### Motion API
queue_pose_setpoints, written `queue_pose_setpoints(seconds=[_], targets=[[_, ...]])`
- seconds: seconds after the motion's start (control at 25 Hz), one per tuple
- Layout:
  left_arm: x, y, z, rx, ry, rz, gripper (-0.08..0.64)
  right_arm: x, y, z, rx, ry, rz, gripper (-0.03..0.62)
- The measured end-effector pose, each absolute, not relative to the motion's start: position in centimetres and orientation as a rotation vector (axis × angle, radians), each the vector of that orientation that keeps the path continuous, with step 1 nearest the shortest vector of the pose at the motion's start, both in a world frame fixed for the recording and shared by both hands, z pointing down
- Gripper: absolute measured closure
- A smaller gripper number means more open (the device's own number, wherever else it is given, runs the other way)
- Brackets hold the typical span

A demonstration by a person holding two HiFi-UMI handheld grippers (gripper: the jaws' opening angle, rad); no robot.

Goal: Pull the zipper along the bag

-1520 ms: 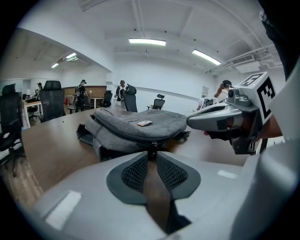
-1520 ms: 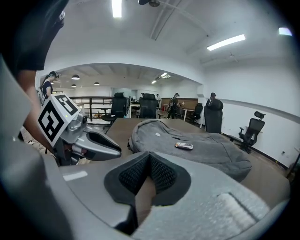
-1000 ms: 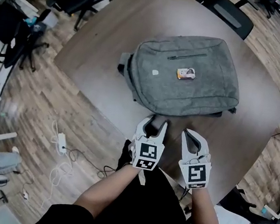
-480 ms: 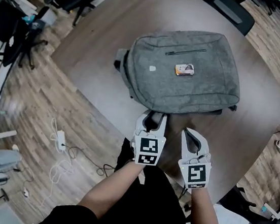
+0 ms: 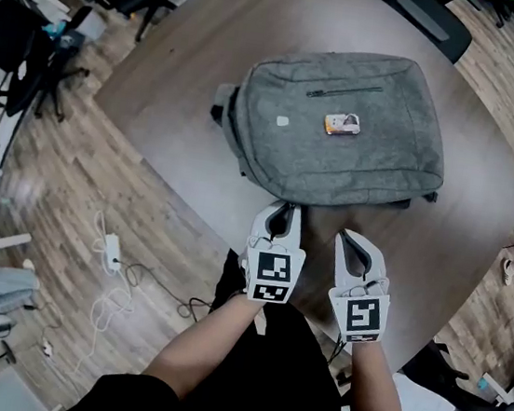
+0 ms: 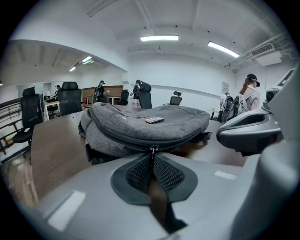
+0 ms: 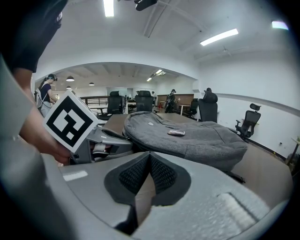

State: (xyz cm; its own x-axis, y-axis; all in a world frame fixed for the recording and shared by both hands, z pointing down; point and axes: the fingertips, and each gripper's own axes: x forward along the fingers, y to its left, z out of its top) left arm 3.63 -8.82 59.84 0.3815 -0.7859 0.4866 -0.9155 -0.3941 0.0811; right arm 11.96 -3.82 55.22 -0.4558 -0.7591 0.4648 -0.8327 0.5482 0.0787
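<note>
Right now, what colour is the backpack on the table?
The backpack is heathered grey; the head view shows it best.

And it's done: the left tool (image 5: 281, 209), held wide a second ago, has just been closed. The zipper pull (image 6: 152, 150) at the near edge of the grey backpack (image 5: 341, 136) is now pinched between the pads (image 6: 138, 174), where before it was only straddled.
</note>
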Motion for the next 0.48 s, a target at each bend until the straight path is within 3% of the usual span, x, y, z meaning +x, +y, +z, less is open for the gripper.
queue_pose_setpoints(seconds=[0.48], targets=[[4.3,-8.6,59.2,2.368,-1.337,0.515,0.535,11.4,-5.2,53.8,1.223,-2.350,0.063,0.589]])
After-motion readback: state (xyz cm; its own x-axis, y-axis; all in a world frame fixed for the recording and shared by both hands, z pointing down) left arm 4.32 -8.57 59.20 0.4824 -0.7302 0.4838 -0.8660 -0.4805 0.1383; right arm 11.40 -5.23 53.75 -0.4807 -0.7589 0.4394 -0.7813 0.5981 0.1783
